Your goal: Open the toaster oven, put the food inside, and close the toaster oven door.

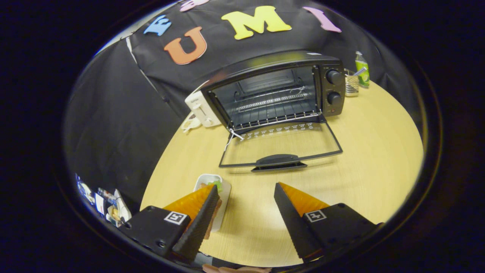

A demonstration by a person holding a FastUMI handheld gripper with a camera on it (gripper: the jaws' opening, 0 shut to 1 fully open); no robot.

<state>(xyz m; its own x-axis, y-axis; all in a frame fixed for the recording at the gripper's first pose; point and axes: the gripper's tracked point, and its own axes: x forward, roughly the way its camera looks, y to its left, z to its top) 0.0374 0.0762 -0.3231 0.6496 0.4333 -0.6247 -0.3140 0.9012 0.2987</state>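
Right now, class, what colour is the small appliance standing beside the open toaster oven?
White, or slightly cream. The small appliance shows best in the claw view, beside the toaster oven, beyond the open claw.

Gripper hovering above surface, both fingers spreading wide apart, nothing sitting between them. Tips pointing forward and tilting slightly inward toward each other. Inner pads facing each other across gap, not pressing on anything. Left finger passing over something below it, contact not clear. Square marker showing on each finger base.
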